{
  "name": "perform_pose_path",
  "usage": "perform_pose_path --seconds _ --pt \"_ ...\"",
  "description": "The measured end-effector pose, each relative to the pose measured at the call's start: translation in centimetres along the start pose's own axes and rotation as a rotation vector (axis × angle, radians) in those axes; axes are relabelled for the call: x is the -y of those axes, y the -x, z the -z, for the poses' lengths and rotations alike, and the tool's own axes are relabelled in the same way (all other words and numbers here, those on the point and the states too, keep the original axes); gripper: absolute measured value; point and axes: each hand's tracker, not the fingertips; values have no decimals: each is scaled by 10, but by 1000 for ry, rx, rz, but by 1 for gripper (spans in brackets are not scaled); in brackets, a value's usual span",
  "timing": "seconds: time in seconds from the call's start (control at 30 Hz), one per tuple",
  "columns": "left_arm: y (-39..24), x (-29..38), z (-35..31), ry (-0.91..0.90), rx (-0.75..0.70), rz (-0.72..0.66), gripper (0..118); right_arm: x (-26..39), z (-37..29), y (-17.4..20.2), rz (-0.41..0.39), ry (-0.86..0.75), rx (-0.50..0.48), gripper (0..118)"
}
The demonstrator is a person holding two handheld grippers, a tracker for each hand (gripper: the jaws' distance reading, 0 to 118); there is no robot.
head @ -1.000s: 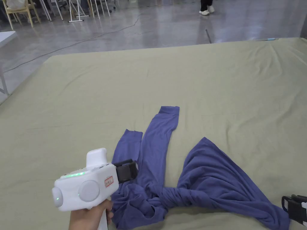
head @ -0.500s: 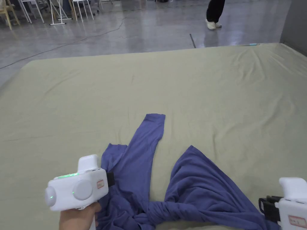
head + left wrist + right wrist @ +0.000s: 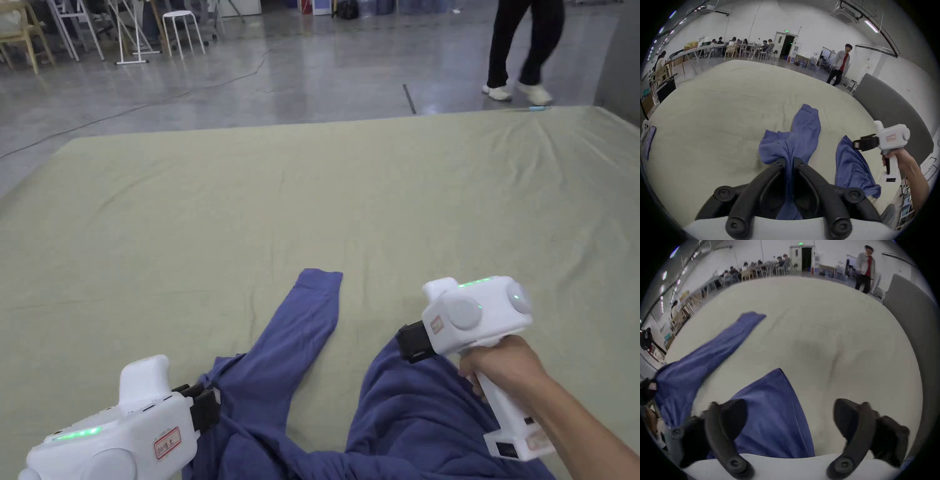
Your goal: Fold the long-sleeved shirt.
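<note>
Head view: blue shirt (image 3: 294, 375) lies crumpled on the green sheet (image 3: 312, 187), at 6 o'clock, one sleeve (image 3: 309, 312) stretched toward 12. Left hand-held gripper (image 3: 209, 406) at 7 o'clock; left gripper view shows its jaws closed together, clamped on a bunch of shirt (image 3: 790, 155) fabric. Right hand-held gripper (image 3: 409, 342) at 5 o'clock over the shirt's body; right gripper view shows the jaws wide apart, shirt (image 3: 769, 415) below them, gripping nothing. A person (image 3: 522, 50) walks on the floor at 1 o'clock.
</note>
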Motion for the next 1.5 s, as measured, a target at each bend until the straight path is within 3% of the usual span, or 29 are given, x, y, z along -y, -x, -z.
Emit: perform_pose_path --seconds 0.03,0.07,0.1,0.13,0.17,0.2,0.23,0.63,0.8,0.97,1.03,1.23,1.5 --pt "1 -1 -1 0 -5 -3 5 0 9 8 1 36 8 102" --pt "2 -3 -1 -4 -11 -9 5 3 16 15 -18 69 9 87" --pt "4 -6 -3 -9 -11 -13 5 10 21 23 -53 95 -4 64" --pt "5 -9 -5 -14 -6 -15 5 14 13 29 -109 4 73 64" --pt "6 -12 -8 -25 -2 -19 5 17 7 33 -113 6 76 58" --pt "6 -17 -12 -44 0 -17 5 16 -3 30 -56 3 53 40" --pt "6 -24 -18 -71 8 -9 5 17 -14 27 -26 -32 47 4" --pt "-17 -158 -111 -411 33 51 5 -36 -237 -64 115 -509 42 4" --pt "-43 -242 -116 -537 46 96 5 -103 -306 -80 81 -650 103 4" --pt "-66 -330 -101 -594 46 87 5 -182 -349 -98 123 -720 139 4" --pt "-75 -363 -89 -621 17 121 5 -212 -359 -107 144 -737 131 4" --pt "-76 -432 -44 -585 -2 14 5 -271 -363 -124 216 -755 133 4" --pt "-81 -415 8 -571 -3 69 5 -281 -302 -130 186 -746 139 4"
